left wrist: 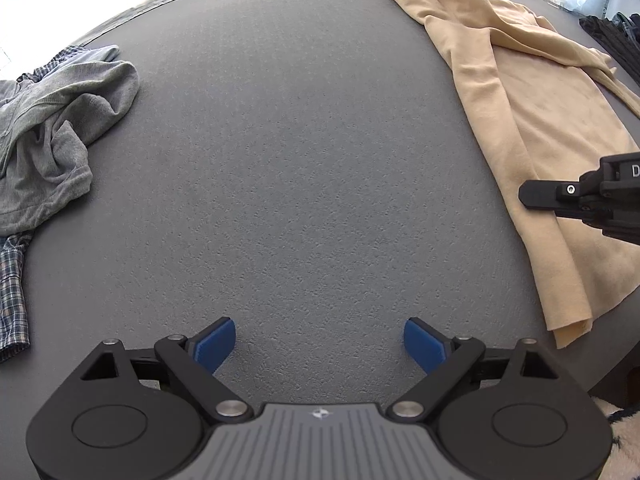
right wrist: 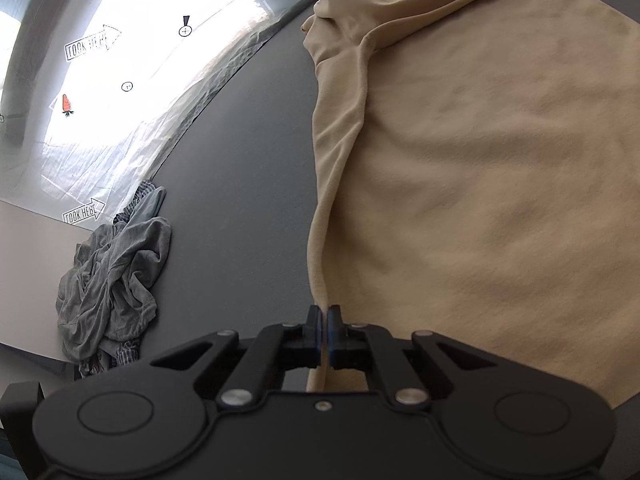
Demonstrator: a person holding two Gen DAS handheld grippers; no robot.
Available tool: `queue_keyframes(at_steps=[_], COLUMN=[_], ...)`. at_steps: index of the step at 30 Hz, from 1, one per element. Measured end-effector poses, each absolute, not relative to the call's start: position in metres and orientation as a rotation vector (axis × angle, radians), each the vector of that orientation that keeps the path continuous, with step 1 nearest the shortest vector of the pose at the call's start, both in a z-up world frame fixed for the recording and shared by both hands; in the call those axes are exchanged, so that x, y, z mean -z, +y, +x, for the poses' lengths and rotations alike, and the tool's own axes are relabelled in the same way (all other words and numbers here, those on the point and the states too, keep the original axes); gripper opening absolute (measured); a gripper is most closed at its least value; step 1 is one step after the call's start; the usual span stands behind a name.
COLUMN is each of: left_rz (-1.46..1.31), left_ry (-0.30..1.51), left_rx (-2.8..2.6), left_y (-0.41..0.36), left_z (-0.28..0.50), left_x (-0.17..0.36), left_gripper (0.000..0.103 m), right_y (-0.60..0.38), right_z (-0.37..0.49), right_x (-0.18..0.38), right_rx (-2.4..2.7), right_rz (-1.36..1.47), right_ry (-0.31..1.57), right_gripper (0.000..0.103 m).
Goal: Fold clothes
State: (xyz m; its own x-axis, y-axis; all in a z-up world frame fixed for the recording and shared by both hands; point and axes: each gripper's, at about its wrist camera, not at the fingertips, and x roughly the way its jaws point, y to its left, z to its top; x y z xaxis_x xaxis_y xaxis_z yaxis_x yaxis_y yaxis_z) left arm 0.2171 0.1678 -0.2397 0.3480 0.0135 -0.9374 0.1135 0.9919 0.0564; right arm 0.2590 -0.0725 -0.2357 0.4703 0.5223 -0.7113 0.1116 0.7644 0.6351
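Note:
A tan garment lies spread and partly creased along the right side of the grey table. In the right wrist view my right gripper is shut on the left edge of the tan garment, with the hem pinched between its pads. The same gripper pokes in from the right in the left wrist view, low over the cloth. My left gripper is open above bare table, left of the garment's near corner, with nothing between its blue pads.
A crumpled grey garment is heaped on a plaid one at the table's left edge; this heap also shows in the right wrist view. Dark folded cloth sits far right. A plastic sheet with printed arrows hangs behind the table.

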Motion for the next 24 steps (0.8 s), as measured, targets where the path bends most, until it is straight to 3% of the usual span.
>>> queue_keyframes(at_steps=[24], left_rz=[0.079], left_ry=[1.170], left_rx=[0.011], left_y=[0.027], left_z=[0.228], left_x=[0.229], left_gripper=[0.092], right_y=[-0.199], right_z=[0.278], right_x=[0.228], right_rx=[-0.344], right_rz=[0.579], right_ry=[1.133], right_gripper=[0.003])
